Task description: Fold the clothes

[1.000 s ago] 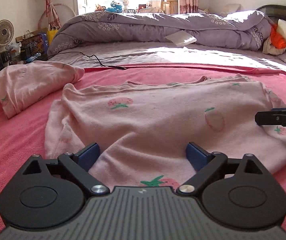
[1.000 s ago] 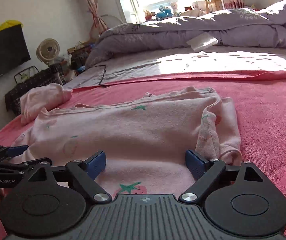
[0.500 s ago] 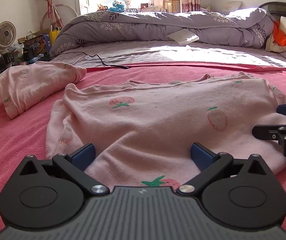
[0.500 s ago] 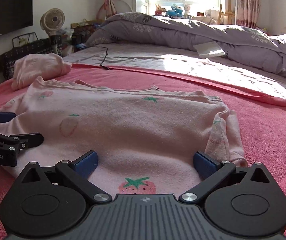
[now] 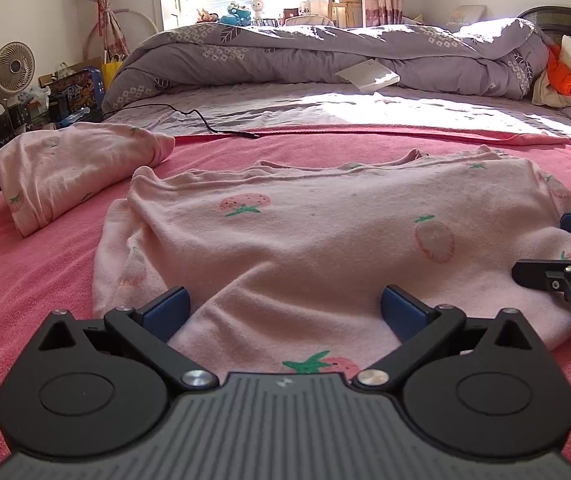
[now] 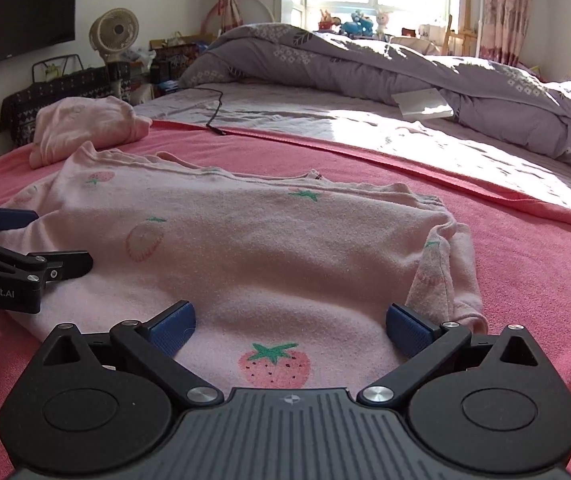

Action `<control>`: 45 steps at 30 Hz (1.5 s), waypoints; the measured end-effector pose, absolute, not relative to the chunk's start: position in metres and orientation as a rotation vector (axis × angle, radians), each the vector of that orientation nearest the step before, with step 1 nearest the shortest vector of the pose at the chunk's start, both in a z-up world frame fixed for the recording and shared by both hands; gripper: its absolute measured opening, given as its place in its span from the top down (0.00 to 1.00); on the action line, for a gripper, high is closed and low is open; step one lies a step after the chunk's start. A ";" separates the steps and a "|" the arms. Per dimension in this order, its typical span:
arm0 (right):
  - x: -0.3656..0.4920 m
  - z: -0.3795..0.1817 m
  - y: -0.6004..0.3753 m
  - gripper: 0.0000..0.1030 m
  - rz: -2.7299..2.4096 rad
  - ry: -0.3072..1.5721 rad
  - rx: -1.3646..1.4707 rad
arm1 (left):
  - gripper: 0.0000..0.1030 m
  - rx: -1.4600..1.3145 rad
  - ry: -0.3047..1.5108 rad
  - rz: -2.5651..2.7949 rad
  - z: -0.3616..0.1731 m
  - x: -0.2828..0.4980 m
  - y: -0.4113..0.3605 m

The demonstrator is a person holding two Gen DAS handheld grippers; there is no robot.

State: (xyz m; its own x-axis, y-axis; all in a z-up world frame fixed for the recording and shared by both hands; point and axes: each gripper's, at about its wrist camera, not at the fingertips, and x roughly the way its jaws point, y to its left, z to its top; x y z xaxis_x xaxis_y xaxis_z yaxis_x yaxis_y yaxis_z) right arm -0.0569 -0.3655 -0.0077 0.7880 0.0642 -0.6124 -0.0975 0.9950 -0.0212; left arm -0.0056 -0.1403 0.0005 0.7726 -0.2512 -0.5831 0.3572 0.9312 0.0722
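I am holding both the left gripper [image 5: 283,304] and the right gripper [image 6: 290,322] spread apart and gripping nothing over the near hem of the strawberry shirt [image 5: 325,232], which is lying partly folded on the pink blanket [image 5: 25,280], while another pink garment [image 5: 73,168] is sitting bundled aside, so more folds are waiting.

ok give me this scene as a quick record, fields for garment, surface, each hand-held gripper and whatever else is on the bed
garment: pink strawberry-print top, spread flat
surface: pink blanket on the bed
left hand-held gripper: open, at the top's near hem, fingers apart over the cloth
right hand-held gripper: open, at the near hem beside the folded-in sleeve
second garment: pink bundle, far left, apart from the top
also there: purple duvet, black cable, white box
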 end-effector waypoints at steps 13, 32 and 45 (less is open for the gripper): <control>-0.090 -0.003 -0.466 0.00 0.335 0.751 -0.050 | 0.00 0.168 0.603 -0.340 0.001 -0.006 -0.137; -0.033 0.047 -0.361 0.00 0.570 0.466 -0.408 | 0.00 0.138 0.602 -0.350 0.000 -0.005 -0.134; 0.007 -0.002 -0.405 0.00 0.464 0.683 -0.263 | 0.00 0.131 0.601 -0.354 0.000 -0.004 -0.134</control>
State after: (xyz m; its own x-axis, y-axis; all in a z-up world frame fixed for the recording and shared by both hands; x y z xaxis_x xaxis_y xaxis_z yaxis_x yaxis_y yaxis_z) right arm 0.0074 -0.4052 -0.0023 0.6795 0.3241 -0.6582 -0.4926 0.8664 -0.0819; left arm -0.0043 -0.1337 -0.0002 0.7670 -0.2875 -0.5736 0.3628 0.9317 0.0183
